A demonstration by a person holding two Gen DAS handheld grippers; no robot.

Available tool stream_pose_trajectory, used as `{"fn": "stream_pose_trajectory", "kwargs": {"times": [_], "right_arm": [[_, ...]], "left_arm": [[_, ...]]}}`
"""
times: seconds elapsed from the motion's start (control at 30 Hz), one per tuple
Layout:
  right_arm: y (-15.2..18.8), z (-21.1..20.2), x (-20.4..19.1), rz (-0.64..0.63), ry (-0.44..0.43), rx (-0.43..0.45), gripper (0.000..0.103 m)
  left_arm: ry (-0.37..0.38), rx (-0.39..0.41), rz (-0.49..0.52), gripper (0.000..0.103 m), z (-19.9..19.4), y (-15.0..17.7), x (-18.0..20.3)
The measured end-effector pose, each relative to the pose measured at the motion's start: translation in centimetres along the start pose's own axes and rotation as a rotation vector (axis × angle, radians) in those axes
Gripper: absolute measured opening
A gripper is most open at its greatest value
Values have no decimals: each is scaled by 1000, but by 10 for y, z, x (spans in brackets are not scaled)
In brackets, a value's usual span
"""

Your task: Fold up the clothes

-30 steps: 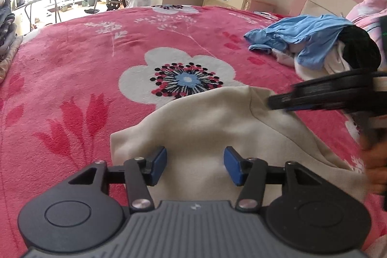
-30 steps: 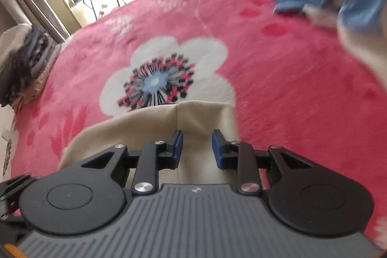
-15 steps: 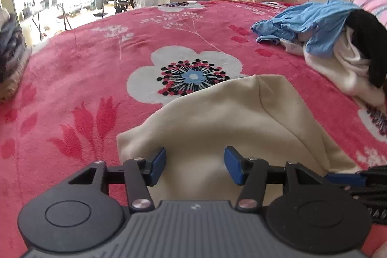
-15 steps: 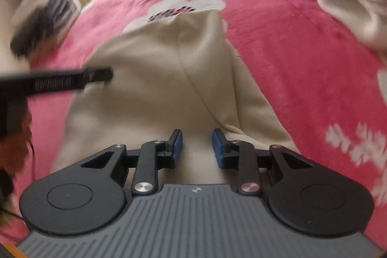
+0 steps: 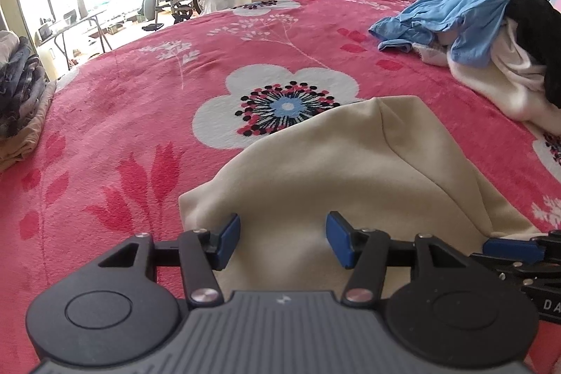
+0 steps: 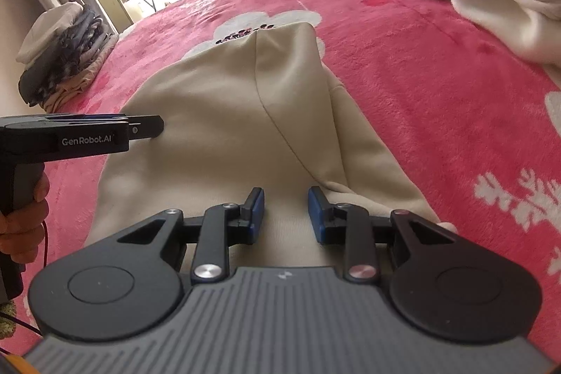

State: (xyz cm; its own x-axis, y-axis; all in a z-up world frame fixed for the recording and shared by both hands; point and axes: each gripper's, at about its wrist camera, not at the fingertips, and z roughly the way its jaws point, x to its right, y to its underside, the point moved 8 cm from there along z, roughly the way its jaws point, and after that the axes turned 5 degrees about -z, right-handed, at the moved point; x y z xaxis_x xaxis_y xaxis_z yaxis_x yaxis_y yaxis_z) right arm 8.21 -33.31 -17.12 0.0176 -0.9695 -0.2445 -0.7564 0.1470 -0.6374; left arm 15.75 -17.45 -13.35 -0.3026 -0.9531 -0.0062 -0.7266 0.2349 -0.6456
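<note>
On the pink floral blanket [image 5: 147, 86] lies the cream garment [image 5: 333, 170], spread flat with its far end reaching the big white flower print [image 5: 280, 104] and its near end running under both tools. Left gripper [image 5: 283, 242] hangs low over the garment's left edge, blue pads well apart, bare cloth showing between them and nothing pinched. Right gripper [image 6: 285, 216] sits over the near right part, by the seam [image 6: 277, 114] that runs diagonally across the fabric; its pads stand closer together but with a clear gap, and no fold is caught between them. From the right wrist view, a hand [image 6: 21, 223] grips the left tool's handle. Off to the far right, a heap of blue, white and black clothes [image 5: 484, 34] waits. A folded stack [image 6: 63, 58] sits at the blanket's left edge.
</note>
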Motion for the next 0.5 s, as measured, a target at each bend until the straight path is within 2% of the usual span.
{"fn": "stream_pose_trajectory", "kwargs": {"times": [0.5], "right_arm": [[1,-1,2,10,-11,19,27]], "left_arm": [[-55,-13,29,59,-2,-1,2]]}}
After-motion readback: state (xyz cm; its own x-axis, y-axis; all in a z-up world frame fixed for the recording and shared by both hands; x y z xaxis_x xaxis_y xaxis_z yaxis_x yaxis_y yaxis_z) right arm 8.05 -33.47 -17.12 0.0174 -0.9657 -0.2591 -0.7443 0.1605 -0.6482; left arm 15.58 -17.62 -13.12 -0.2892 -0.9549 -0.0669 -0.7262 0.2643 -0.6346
